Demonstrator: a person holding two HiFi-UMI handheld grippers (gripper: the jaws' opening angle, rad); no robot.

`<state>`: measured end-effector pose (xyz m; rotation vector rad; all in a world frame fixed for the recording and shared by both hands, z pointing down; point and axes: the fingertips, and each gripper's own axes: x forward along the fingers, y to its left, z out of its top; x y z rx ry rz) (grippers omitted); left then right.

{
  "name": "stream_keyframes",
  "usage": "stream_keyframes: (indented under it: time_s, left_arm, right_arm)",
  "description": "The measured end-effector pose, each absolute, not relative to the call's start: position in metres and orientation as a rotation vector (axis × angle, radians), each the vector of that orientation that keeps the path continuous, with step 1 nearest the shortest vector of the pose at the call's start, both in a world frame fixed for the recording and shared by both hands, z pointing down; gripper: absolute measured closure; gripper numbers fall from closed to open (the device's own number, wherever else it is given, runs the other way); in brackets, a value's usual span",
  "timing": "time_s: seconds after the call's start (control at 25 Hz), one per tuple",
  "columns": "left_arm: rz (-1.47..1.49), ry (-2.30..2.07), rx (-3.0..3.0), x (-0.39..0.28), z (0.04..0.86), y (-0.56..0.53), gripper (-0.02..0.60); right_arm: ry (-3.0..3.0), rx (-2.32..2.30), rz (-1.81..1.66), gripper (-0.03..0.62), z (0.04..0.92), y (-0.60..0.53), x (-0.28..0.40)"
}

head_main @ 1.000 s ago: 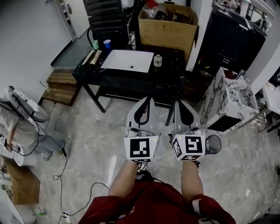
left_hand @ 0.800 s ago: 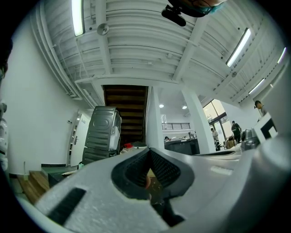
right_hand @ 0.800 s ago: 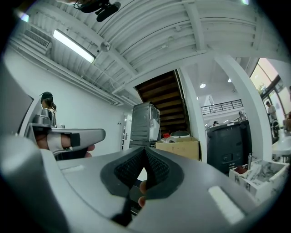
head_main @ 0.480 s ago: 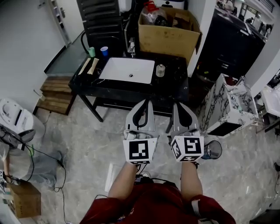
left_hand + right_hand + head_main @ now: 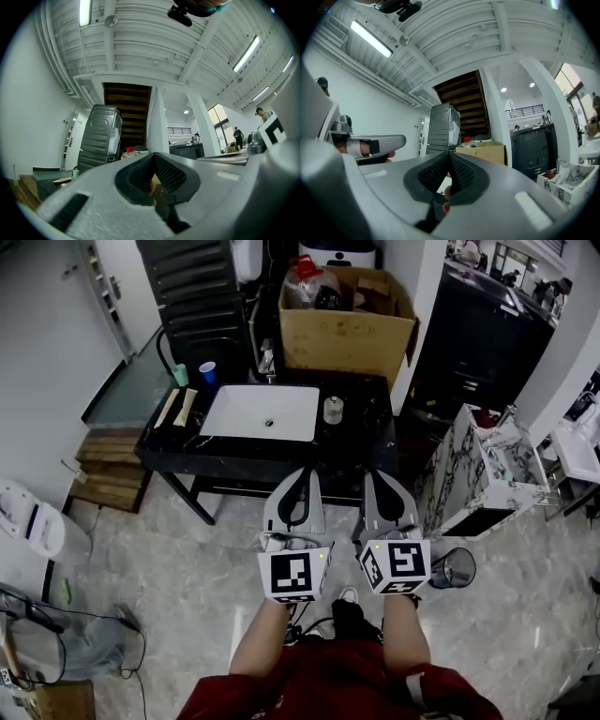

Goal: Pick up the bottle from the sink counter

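a person in a red top (image 5: pixel 328 685) holds the left gripper (image 5: pixel 304 474) and the right gripper (image 5: pixel 379 476) side by side at the centre of the head view. both point toward the black desk (image 5: pixel 370 423) in the upper half of the frame. the jaws of each gripper are pressed together, tips meeting, with nothing pinched between them; each gripper view shows its dark pads closed to a point.

the small clear bottle (image 5: pixel 332 410) stands upright on the desk just right of the white sink (image 5: pixel 262 412), well apart from both grippers. a blue cup (image 5: pixel 207 372) and a green cup (image 5: pixel 180 375) sit near the desk's upper left corner. pale flat strips (image 5: pixel 175 407) lie on the desk left of the sink.

an open cardboard box (image 5: pixel 349 329) stands behind the desk at the top of the frame. a marble-patterned cabinet (image 5: pixel 473 479) stands to the right. a round grey container (image 5: pixel 457 568) sits on the floor (image 5: pixel 187 559) just beside the right gripper's marker cube. a wooden pallet (image 5: pixel 108 470) lies at the left, below the desk's corner. both gripper views look upward to a white ribbed ceiling with tube lights and a dark stairway beyond.
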<state>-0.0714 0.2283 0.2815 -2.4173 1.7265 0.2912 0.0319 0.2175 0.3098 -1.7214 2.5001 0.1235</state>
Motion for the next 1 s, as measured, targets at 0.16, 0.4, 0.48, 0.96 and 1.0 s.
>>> stream_keyframes:
  time_s: [0.16,0.4,0.48,0.96,1.0]
  left_arm:
    - [0.262,1.716,-2.416,-0.066,0.290,0.207,0.581]
    - [0.259,1.697,-2.409,-0.051,0.287,0.153,0.581]
    - [0.261,1.690,-2.410,-0.040,0.285,0.133,0.581]
    - [0.238,1.686,-2.419,0.017,0.270,0.016,0.581]
    - [0.237,1.687,-2.419,0.021,0.269,0.008,0.581]
  right_arm:
    - [2.485,-1.715,0.125,0.591,0.313,0.196,0.038]
    - [2.466,-1.709,0.128,0.591,0.312,0.143,0.056]
    - [2.464,-1.709,0.131,0.591,0.310,0.123,0.065]
    - [2.455,-1.707,0.114,0.591,0.297,0.006,0.120]
    - [2.453,-1.704,0.110,0.591,0.297,-0.002,0.124]
